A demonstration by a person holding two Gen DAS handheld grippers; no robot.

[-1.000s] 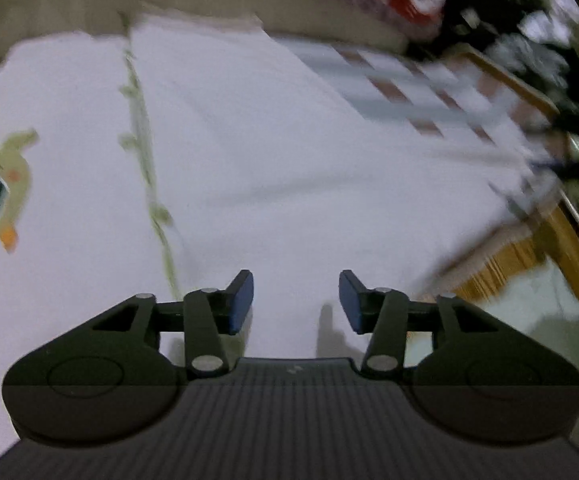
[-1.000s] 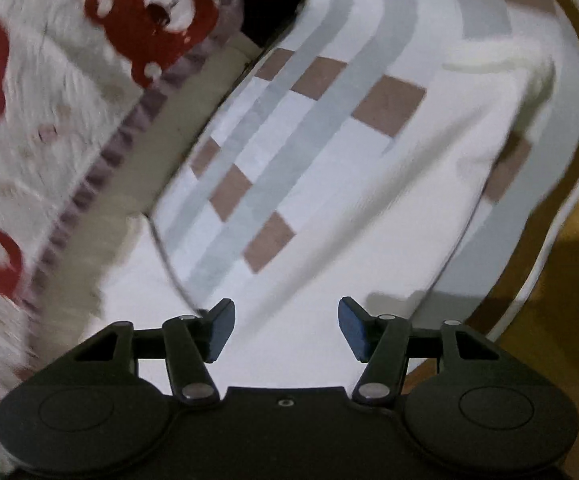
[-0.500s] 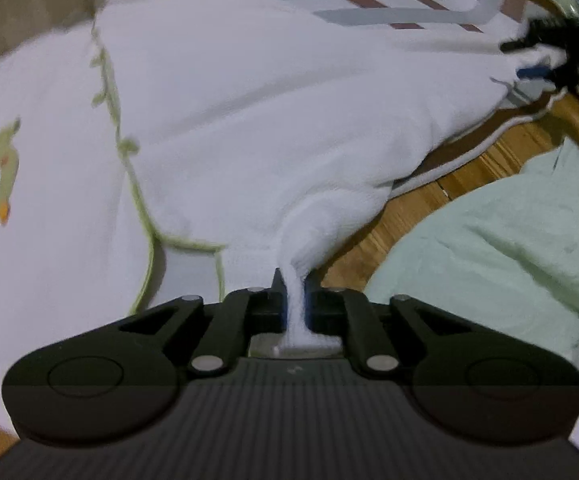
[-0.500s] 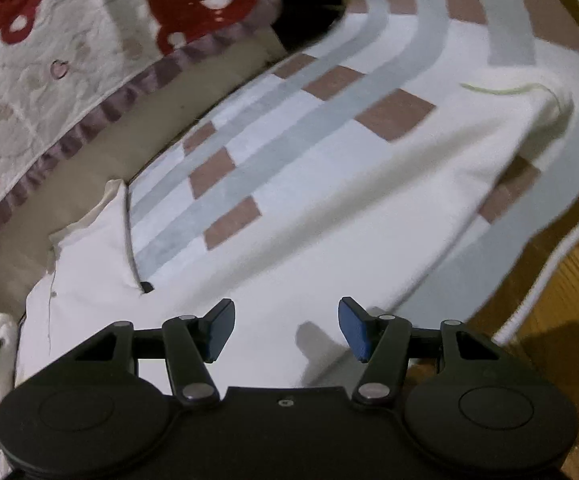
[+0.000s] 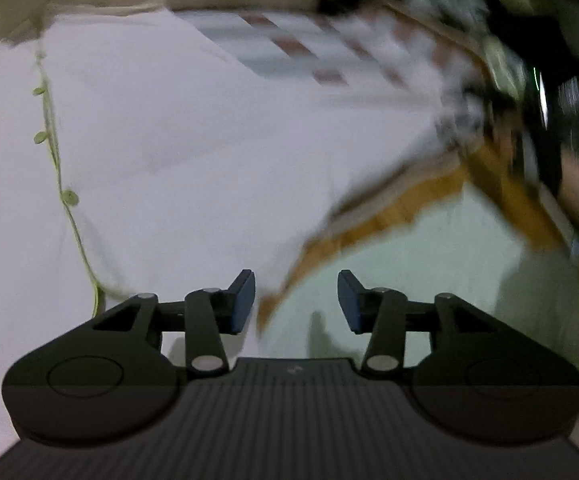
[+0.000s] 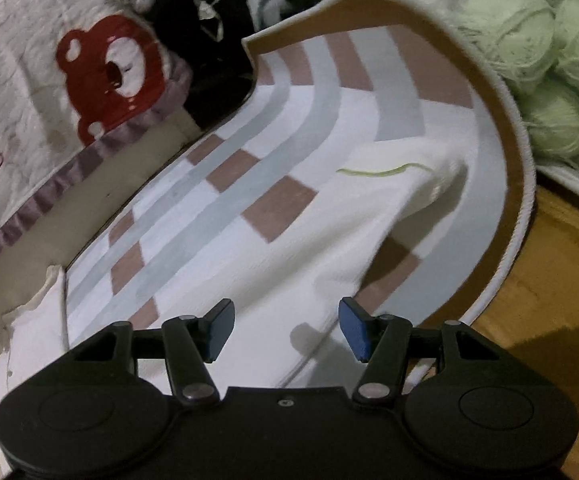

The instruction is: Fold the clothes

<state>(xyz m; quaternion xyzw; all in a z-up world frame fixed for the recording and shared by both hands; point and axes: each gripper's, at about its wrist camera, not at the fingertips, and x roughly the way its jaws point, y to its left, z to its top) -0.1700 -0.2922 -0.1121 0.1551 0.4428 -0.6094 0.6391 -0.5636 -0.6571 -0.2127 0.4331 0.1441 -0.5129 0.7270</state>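
Observation:
A white garment [image 5: 177, 152] with a thin green vine trim [image 5: 65, 196] lies spread on a striped rug [image 5: 289, 44]. My left gripper [image 5: 296, 300] is open and empty, low over the garment's right edge where it meets a pale green cloth [image 5: 429, 264]. In the right wrist view the same white garment [image 6: 297, 248] lies over the rug [image 6: 369, 80], with a sleeve end [image 6: 441, 176] showing green trim. My right gripper [image 6: 287, 330] is open and empty just above the garment's near edge.
The rug has grey and brown stripes and a tan border [image 6: 505, 120], on a wooden floor [image 6: 549, 300]. A quilt with red bear prints [image 6: 101, 72] lies at the left. Pale green yarn balls [image 6: 549, 60] sit in a bag at the right. Dark clutter [image 6: 209, 20] is behind.
My left gripper was shut on a pinch of the white garment half a second ago; now it is open and the cloth lies flat. My right gripper stayed open and shifted slightly.

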